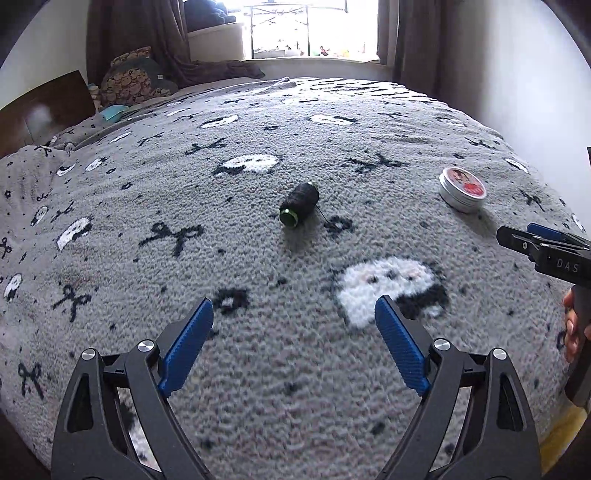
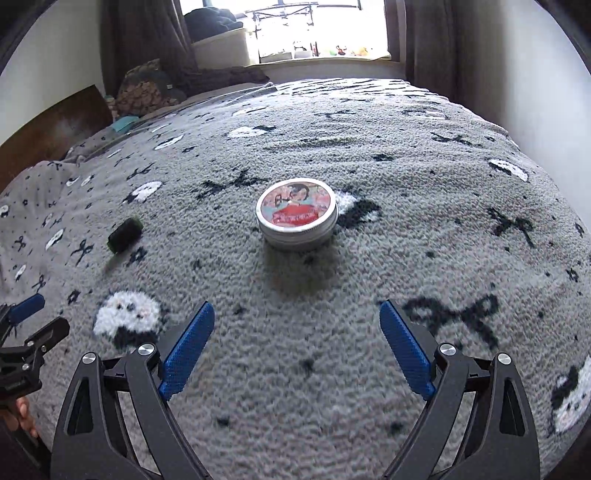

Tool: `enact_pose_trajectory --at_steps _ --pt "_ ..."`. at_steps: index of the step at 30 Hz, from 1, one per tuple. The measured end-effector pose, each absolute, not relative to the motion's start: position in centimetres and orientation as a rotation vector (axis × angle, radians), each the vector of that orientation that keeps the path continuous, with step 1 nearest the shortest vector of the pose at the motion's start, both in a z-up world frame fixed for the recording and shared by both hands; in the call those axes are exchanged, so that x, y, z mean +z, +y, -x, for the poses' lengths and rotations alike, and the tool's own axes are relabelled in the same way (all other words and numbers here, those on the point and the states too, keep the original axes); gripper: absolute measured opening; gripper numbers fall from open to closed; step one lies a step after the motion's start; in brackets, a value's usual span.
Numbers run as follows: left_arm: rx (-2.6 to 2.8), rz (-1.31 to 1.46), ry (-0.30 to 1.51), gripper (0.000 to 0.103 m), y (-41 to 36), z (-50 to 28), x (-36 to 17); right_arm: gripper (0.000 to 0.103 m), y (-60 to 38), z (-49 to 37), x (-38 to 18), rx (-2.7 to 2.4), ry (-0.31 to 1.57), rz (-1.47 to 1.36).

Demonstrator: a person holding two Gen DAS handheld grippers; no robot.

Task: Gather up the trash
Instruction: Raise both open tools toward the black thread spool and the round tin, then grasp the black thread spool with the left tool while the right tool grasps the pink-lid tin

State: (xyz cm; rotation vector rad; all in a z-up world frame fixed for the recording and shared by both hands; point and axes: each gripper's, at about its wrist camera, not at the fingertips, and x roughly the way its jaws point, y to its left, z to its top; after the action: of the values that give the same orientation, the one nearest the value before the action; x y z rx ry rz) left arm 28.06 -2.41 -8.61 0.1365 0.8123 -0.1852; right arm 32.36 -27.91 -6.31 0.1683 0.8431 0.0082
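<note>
A black thread spool (image 1: 298,204) with a green core lies on its side on the grey patterned blanket (image 1: 258,369), straight ahead of my left gripper (image 1: 293,317), which is open and empty, well short of it. A round silver tin (image 2: 297,213) with a red and pink picture on its lid sits ahead of my right gripper (image 2: 297,319), also open and empty. The tin also shows at the right in the left wrist view (image 1: 461,189). The spool shows at the left in the right wrist view (image 2: 125,235).
The blanket covers a bed. Pillows (image 1: 136,79) and a wooden headboard (image 1: 44,110) are at the far left. A window (image 1: 314,29) with curtains is behind the bed. A wall runs along the right side.
</note>
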Motion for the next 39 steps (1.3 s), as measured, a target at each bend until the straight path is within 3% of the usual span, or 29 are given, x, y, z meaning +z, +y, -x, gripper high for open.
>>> enact_pose_trajectory --at_steps 15,16,17,19,21,22,24,39 --pt "-0.132 -0.159 0.833 0.084 -4.9 -39.3 -10.4 0.091 -27.7 -41.6 -8.3 -0.086 0.871 -0.185" --pt "-0.136 -0.153 0.847 0.084 -5.0 -39.8 -10.8 0.089 -27.7 -41.8 -8.5 -0.084 0.879 -0.189" --pt "-0.133 -0.144 0.862 0.083 -5.0 -40.2 -11.1 0.081 -27.7 -41.9 -8.7 -0.083 0.890 -0.188" --pt "-0.159 -0.122 0.903 0.056 -5.1 -40.9 -11.9 0.071 -27.6 -42.0 -8.7 -0.079 0.898 -0.180" --pt "-0.186 -0.135 0.920 0.045 -5.5 -40.9 -12.2 0.071 -27.4 -41.9 -8.5 -0.071 0.897 -0.171" --pt "-0.196 -0.143 0.917 0.033 -5.6 -40.8 -12.1 0.070 -27.4 -41.7 -8.5 -0.066 0.899 -0.164" --pt "-0.209 -0.148 0.919 0.026 -5.7 -40.3 -11.8 0.070 -27.2 -41.2 -8.2 -0.062 0.894 -0.146" --pt "-0.246 -0.109 0.792 0.024 -3.2 -28.4 -5.5 0.070 -28.0 -28.3 -3.0 0.075 0.759 -0.149"
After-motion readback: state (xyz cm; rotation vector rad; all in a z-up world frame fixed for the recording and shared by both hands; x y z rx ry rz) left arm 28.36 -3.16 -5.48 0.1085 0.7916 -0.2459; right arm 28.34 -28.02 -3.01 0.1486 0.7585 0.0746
